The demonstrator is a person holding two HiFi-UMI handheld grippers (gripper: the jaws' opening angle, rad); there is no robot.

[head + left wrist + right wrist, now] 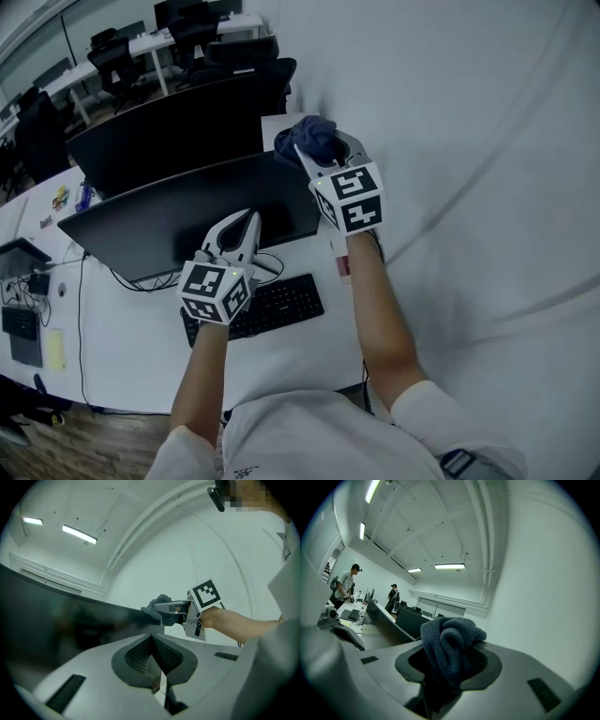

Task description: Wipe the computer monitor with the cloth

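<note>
1. I am looking down at one white surface (122, 347) that is carrying everything here.
2. I am counting two dark monitors: the near computer monitor (178, 220) and a second monitor (159, 131) standing behind it.
3. One black keyboard (272, 305) is lying in front of the near monitor.
4. I am working two grippers. The left gripper (251, 217) is hovering over the keyboard, just in front of the screen's lower edge, with its jaws together and nothing between them. The right gripper (314, 155) is clamping its jaws on the cloth.
5. One dark blue cloth (450, 644) is bunching out of the right gripper's jaws at the near monitor's top right corner.
6. One yellow note (54, 349) is lying at the left; any writing on it is showing too small for me to read.
</note>
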